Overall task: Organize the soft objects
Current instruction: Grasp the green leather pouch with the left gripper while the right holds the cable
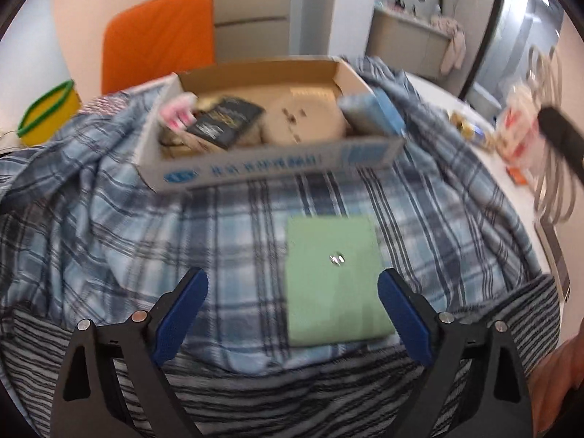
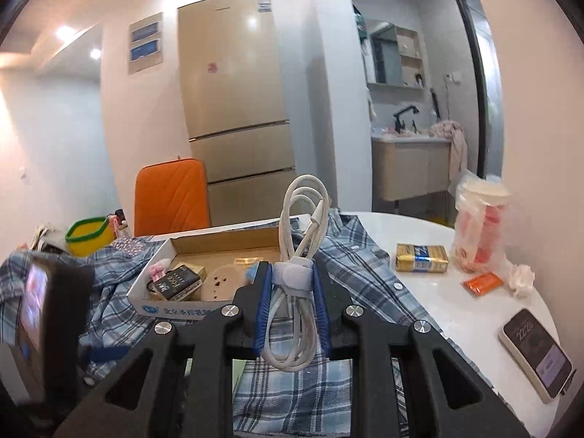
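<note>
Carrying cable [image 2: 297, 255] pinched by right gripper [image 2: 292, 284], box [image 1: 270, 171] at frame centre partly filled. Left gripper [image 1: 292, 310] spread, empty; shirt [image 1: 109, 219], green cloth [image 1: 334, 281] judged unsorted.

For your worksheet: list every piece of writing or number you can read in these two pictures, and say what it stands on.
"22:26", roughly: phone screen; small lines below blurred.
Blue print on cardboard box front: Chinese characters, too blurred.
Black packet gold lettering: unreadable.
Gold pack, fridge sticker: too small.
</note>
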A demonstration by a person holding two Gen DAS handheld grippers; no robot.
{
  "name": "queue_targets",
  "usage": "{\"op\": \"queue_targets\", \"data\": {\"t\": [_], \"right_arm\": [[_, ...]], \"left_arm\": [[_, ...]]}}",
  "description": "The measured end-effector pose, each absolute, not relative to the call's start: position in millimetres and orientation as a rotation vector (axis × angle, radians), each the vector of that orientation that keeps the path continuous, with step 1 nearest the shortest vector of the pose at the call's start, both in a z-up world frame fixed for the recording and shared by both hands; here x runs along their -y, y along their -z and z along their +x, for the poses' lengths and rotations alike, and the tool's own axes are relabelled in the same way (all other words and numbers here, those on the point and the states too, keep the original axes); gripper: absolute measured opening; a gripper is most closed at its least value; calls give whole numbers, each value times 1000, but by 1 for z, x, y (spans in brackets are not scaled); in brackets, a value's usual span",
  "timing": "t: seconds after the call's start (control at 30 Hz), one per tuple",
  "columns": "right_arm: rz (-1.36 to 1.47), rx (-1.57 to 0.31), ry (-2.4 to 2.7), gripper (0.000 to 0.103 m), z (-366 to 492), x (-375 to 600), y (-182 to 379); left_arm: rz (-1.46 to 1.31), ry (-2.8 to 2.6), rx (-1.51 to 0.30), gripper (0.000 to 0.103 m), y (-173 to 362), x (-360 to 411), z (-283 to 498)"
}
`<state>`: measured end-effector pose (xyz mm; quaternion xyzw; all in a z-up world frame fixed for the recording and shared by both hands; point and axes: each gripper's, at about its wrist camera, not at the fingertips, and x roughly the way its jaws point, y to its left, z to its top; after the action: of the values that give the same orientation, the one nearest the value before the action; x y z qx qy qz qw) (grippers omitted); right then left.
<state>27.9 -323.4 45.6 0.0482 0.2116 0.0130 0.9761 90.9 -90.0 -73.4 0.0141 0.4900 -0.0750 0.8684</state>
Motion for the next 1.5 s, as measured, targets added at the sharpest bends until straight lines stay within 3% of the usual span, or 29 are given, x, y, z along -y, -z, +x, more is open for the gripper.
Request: {"op": "queue_targets", "data": {"t": [0.13, 0.23, 0.67, 0.7, 0.8, 1.13, 1.5], "right_arm": [[141, -440, -27, 24, 30, 333, -45], [125, -447, -40, 24, 31, 330, -45], [-8, -399, -48, 24, 21, 303, -43], [-8, -399, -49, 24, 21, 303, -43], [-10, -409, -52, 24, 22, 303, -43], [11, -383, -85, 24, 19, 306, -44], [6, -314, -205, 24, 5, 295, -47]], "left_arm": [[74, 183, -1057, 93, 81, 104, 89], [80, 211, -1099, 85, 89, 109, 89], [130, 261, -1093, 83, 93, 120, 85], [121, 261, -1096, 72, 93, 119, 86], [128, 266, -1083, 70, 91, 118, 85], [107, 251, -810, 69, 46, 96, 54], [-7, 162, -306, 69, -10, 46, 2]]}}
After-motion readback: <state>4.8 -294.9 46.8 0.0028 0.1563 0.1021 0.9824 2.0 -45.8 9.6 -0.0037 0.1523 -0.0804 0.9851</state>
